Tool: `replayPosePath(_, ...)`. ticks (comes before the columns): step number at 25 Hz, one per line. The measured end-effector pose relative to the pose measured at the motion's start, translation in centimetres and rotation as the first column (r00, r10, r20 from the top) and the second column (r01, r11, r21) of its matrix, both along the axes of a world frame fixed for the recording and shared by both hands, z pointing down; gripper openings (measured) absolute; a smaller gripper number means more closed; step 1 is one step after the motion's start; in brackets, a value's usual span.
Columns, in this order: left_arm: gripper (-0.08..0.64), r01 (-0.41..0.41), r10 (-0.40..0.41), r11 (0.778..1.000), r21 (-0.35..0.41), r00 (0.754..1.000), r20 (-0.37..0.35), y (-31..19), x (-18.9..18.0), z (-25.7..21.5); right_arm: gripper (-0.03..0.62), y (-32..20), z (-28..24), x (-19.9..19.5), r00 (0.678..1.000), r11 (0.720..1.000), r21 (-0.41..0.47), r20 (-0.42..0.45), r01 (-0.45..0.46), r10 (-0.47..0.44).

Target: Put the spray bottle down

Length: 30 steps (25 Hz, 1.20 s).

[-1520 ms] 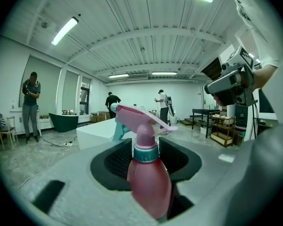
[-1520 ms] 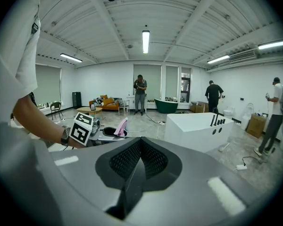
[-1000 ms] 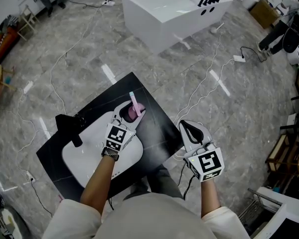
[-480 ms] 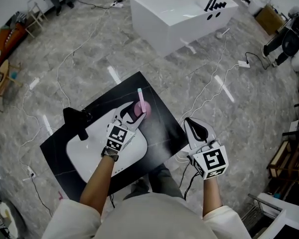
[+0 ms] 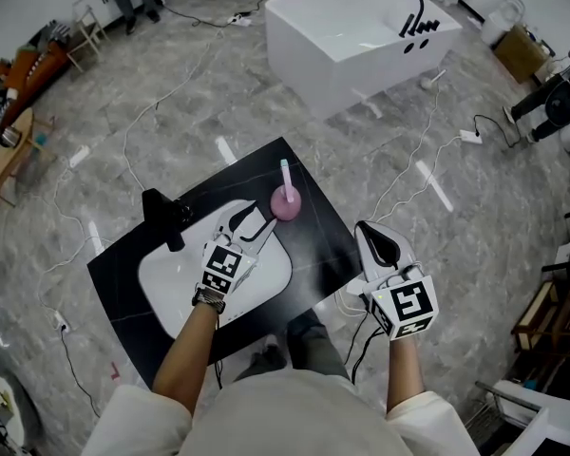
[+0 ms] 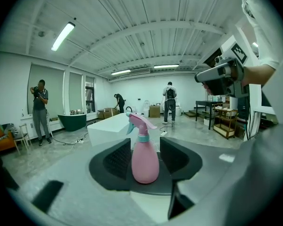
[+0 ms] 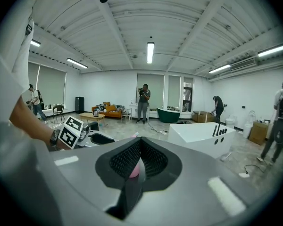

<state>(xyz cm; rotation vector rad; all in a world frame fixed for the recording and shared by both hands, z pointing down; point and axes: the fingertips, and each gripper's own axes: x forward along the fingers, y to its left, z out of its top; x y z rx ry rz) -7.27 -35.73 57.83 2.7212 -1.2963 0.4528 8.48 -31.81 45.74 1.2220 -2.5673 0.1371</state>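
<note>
On the black countertop (image 5: 315, 231), just past the rim of the white basin (image 5: 171, 278), the pink spray bottle (image 5: 285, 200) stands upright on its own, nozzle up. The left gripper (image 5: 255, 220) sits right behind it, and its jaws are wide apart and closing, with the bottle framed between them. The left gripper view shows a clear gap on each side, so neither pad is pressing on the bottle. From the head view that gap is hard to judge, but it does show the bottle at or just beyond the jaw tips, near the counter's far edge. Over on the other side, the right gripper (image 5: 370, 237) hangs off the counter's edge with its jaws closed together and nothing in them. Its own view catches only a sliver of pink past the jaws, the rest of the bottle hidden behind them. A black faucet (image 5: 163, 218) stands at the basin's left, and a white bathtub (image 5: 351, 36) sits well beyond on the floor.
</note>
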Motion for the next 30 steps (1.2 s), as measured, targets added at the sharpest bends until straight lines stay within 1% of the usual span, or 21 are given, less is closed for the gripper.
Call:
replayPosePath(4, 0.188, -0.002, 0.003, 1.000, 0.025, 1.000, -0.010, 1.8, -0.6, -1.9, 0.006, 1.3, -1.2, -0.5, 1.000, 1.000, 0.023, 0.002, 0.000, -0.001)
replayPosePath(7, 0.165, 0.001, 0.000, 0.999, 0.048, 1.000, -0.012, 3.0, -0.8, -3.8, 0.006, 2.2, -2.2, -1.0, 1.000, 0.999, 0.041, 0.003, 0.005, -0.005)
replayPosePath(12, 0.137, 0.035, -0.032, 0.997, 0.065, 0.999, -0.039, 5.0, -1.7, -6.9, 0.006, 3.7, -4.1, -1.9, 1.000, 0.997, 0.071, 0.003, 0.022, -0.022)
replayPosePath(16, 0.110, 0.049, -0.045, 0.996, 0.078, 0.998, -0.047, 6.7, -2.2, -9.3, 0.006, 4.9, -5.4, -2.4, 1.000, 0.996, 0.090, 0.007, 0.030, -0.031)
replayPosePath(19, 0.085, 0.059, -0.054, 0.993, 0.102, 0.997, -0.058, 8.2, -2.6, -11.2, 0.006, 6.0, -6.0, -3.0, 0.999, 0.994, 0.103, 0.005, 0.037, -0.037)
replayPosePath(25, 0.071, 0.066, -0.055, 0.986, 0.153, 0.996, -0.074, 10.8, -3.3, -14.9, 0.006, 8.0, -7.7, -4.2, 0.998, 0.989, 0.133, -0.011, 0.059, -0.058)
replayPosePath(30, 0.049, 0.086, -0.071, 0.978, 0.189, 0.994, -0.087, 13.0, -3.9, -17.2, 0.006, 9.5, -9.2, -4.6, 0.998, 0.987, 0.147, -0.001, 0.069, -0.070)
